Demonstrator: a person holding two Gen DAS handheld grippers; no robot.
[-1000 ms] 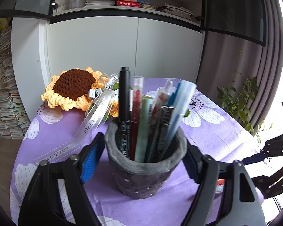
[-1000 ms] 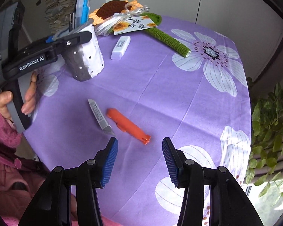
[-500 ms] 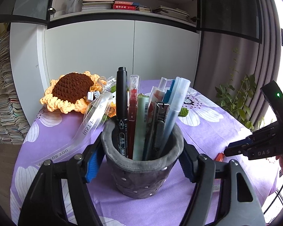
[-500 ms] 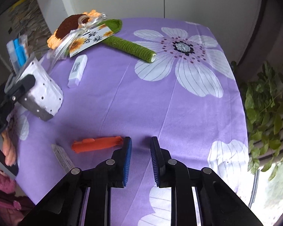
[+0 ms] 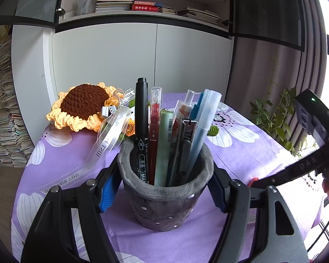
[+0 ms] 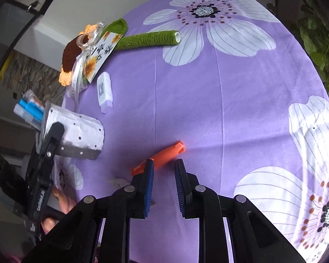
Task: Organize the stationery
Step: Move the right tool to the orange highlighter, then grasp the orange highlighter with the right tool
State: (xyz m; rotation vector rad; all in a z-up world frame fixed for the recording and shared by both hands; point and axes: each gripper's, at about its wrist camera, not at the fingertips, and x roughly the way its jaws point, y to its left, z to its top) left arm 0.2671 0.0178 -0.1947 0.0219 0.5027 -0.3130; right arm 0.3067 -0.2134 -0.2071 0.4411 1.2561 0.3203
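In the left wrist view, the left gripper (image 5: pixel 162 190) is clamping the grey pen holder (image 5: pixel 164 199) between its blue pads, pens and markers standing upright inside it, a crocheted sunflower (image 5: pixel 81 107) lying beyond. In the right wrist view, the right gripper (image 6: pixel 163 175) is hovering over the purple bench (image 6: pixel 230 109), jaws narrowed but pressing nothing; the orange pen (image 6: pixel 162 157) is lying just ahead of its left fingertip, a white eraser (image 6: pixel 104 91) farther off.

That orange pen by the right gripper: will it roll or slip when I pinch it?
The orange pen looks stiff, smooth plastic, so it may slip. It lies flat on soft purple cloth, so probably won't roll far. The right gripper isn't pressing it yet.
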